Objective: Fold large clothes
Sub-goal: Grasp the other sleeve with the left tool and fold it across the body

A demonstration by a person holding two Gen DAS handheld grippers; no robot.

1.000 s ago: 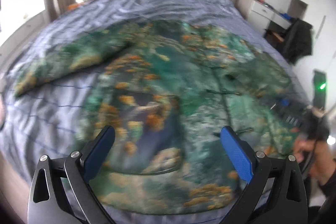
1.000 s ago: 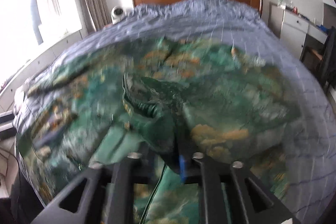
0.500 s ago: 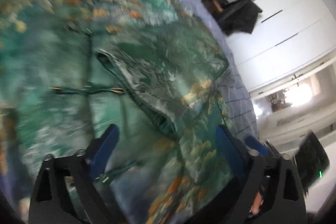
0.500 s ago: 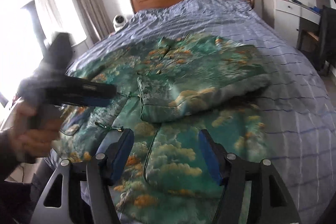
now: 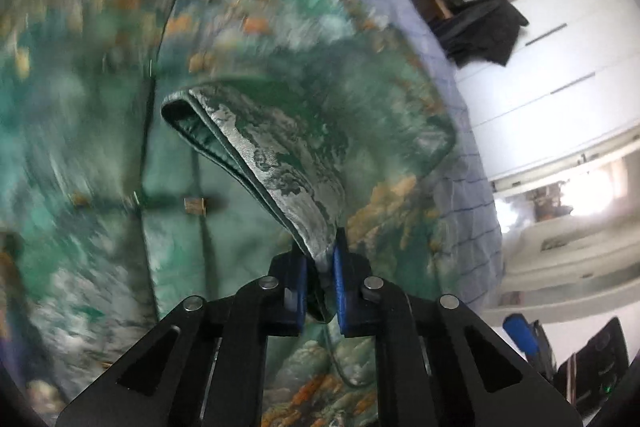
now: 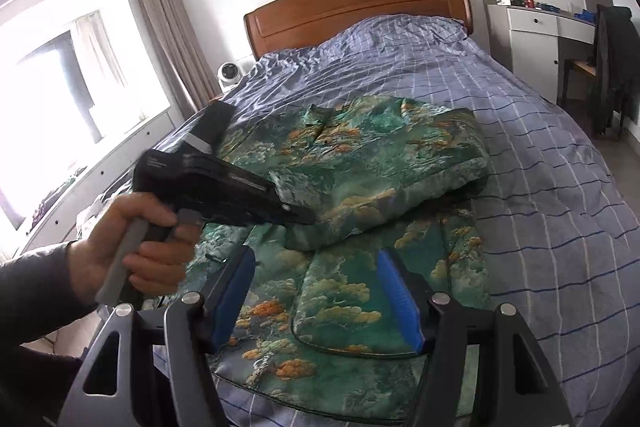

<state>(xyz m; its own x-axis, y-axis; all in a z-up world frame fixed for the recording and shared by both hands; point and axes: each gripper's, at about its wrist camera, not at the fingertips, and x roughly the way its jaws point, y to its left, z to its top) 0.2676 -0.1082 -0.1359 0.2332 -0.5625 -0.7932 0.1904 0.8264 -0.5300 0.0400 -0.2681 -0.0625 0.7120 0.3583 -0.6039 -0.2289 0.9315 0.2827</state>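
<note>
A green jacket with orange and white cloud patterns lies spread on the bed, one sleeve folded across its chest. In the left wrist view my left gripper is shut on that sleeve's cuff, which rises slightly off the jacket's body. The right wrist view shows the same left gripper held by a hand, its tips at the sleeve end. My right gripper is open above the jacket's lower part, with nothing between its blue pads.
The bed has a blue checked cover and a wooden headboard. A white dresser and a chair draped with dark clothing stand at the right. A small white fan and a bright window are at the left.
My left gripper swung across the jacket to the folded sleeve and shut on its cuff. My right gripper let go of the fabric, opened, and pulled back and up.
</note>
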